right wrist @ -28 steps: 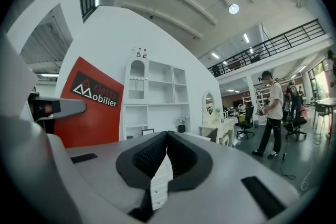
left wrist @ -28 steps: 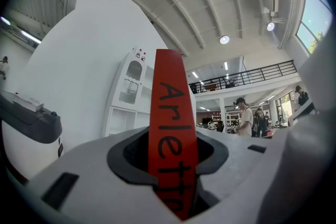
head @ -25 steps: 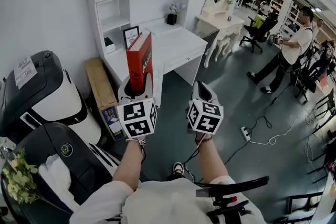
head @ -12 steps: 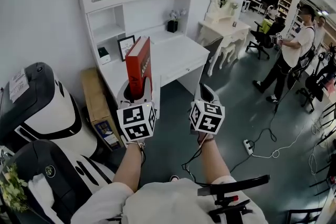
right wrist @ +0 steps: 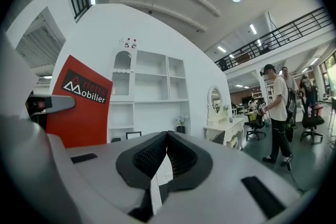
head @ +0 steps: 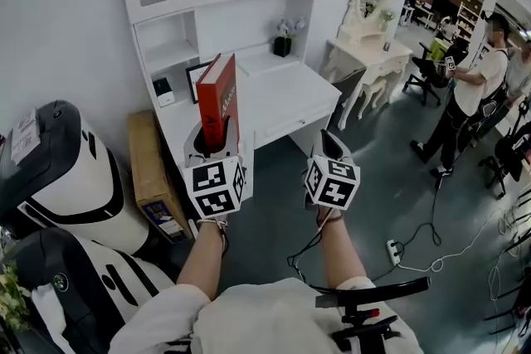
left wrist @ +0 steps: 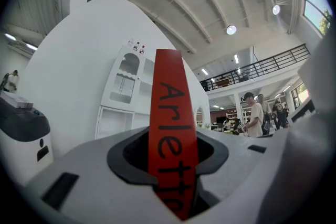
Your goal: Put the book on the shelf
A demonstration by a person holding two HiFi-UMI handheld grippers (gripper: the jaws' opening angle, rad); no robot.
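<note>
The left gripper (head: 217, 143) was clamped on the bottom edge of a red book (head: 218, 95). The book stood upright in the air in front of the white shelf (head: 236, 8), not yet on it. Its spine read "Arlette" and its cover "Arlette Mobilier". It looked like a stiff, fairly heavy hardback with a smooth cover. A low grip across both covers seemed sound, though the book might tip. To the right, the right gripper (head: 332, 147) had its jaws together, holding nothing.
</note>
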